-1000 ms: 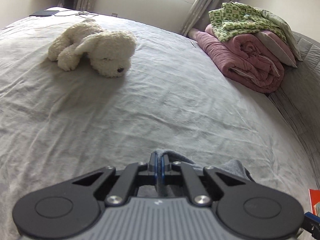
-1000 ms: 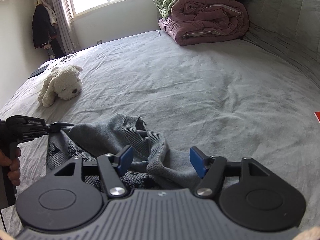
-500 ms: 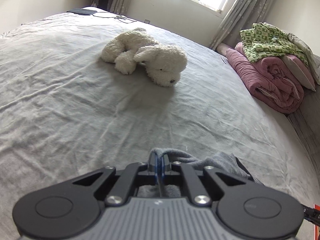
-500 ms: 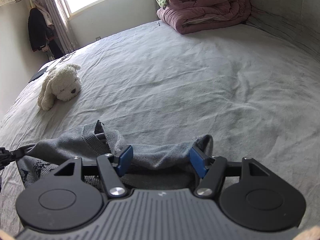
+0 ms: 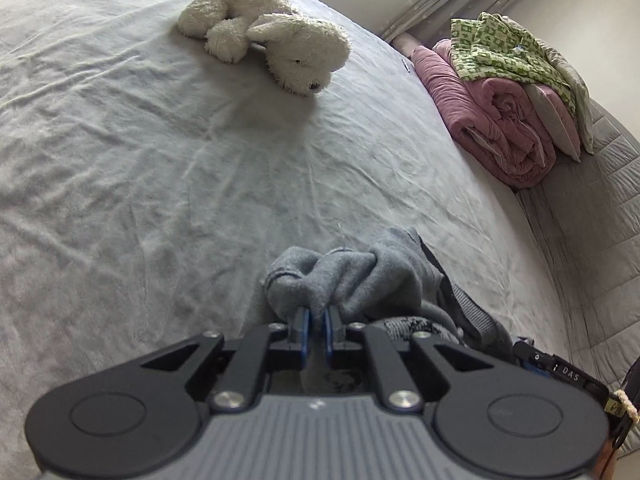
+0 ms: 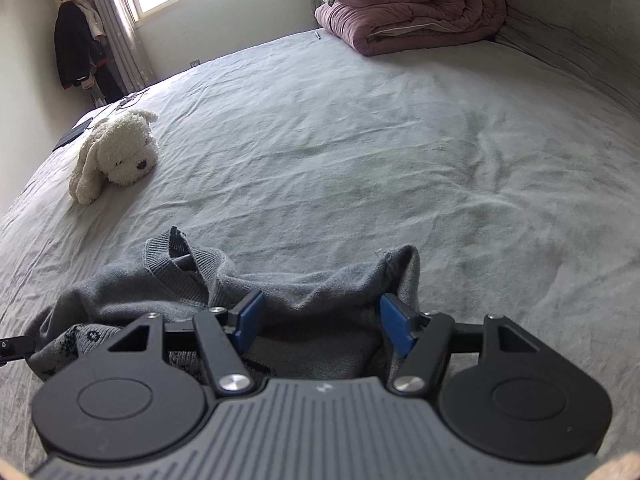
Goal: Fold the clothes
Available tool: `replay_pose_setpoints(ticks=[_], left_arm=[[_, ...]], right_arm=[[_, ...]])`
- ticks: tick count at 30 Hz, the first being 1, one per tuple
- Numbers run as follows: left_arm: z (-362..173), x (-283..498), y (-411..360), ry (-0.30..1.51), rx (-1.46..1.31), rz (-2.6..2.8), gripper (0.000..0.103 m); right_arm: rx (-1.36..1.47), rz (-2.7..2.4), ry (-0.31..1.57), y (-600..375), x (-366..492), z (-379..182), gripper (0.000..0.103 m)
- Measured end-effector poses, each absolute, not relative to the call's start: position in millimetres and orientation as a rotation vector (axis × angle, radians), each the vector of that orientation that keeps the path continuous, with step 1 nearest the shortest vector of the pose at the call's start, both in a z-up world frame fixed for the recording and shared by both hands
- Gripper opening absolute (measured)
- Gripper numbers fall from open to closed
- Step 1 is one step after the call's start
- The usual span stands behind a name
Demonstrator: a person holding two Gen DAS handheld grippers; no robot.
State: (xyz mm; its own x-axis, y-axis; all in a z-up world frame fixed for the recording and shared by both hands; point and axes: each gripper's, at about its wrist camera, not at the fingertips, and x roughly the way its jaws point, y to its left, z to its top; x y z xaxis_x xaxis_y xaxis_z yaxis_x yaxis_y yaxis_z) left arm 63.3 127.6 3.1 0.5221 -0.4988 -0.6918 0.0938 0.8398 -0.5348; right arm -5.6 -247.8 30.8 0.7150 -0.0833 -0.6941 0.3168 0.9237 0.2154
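Folding has barely begun, as far as these views show: the grey sweater (image 5: 372, 276) is a bunched, rumpled heap with no flat panel and no crease laid in it. It lies on the grey bed (image 5: 120, 160), on the near side of the white stuffed dog (image 5: 288, 48) and well apart from it, with open sheet between the two. Nearest the stuffed dog's side of the heap, the left gripper (image 5: 316, 320) has a thick fold of the knit between its blue pads. The jaws have just been opening a little, yet the gap is narrow and the cloth fills it, so I judge it a pinch that is loosening, not a release. Further from the stuffed dog, the ribbed neckline stands up in a crumpled loop and a patterned dark band shows underneath, so front and back seem tangled together. At the far end of the heap from the stuffed dog, the right gripper (image 6: 320, 322) is spread wide. A slack edge of the sweater sags across the gap between its pads and a raised corner stands just beside the right-hand pad, but neither pad presses on the cloth. What is left looks like nearly everything: spreading the garment flat, bringing in the sleeves, which I cannot pick out, and doubling the body over.
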Motion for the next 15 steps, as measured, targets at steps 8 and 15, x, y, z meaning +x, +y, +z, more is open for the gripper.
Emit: replay_pose_setpoints(ticks=[8,15], left_arm=[[-15.3,79.3,119.8,0.964,-0.545,-0.397,0.023],[2.9,58.2,88.7,0.870,-0.454,-0.540,0.003]], right_arm=[[0.319,-0.205,0.733,-246.2,-3.9,30.7,0.068],[0.413,-0.099,0.721,-245.1,-4.4,34.0,0.068]])
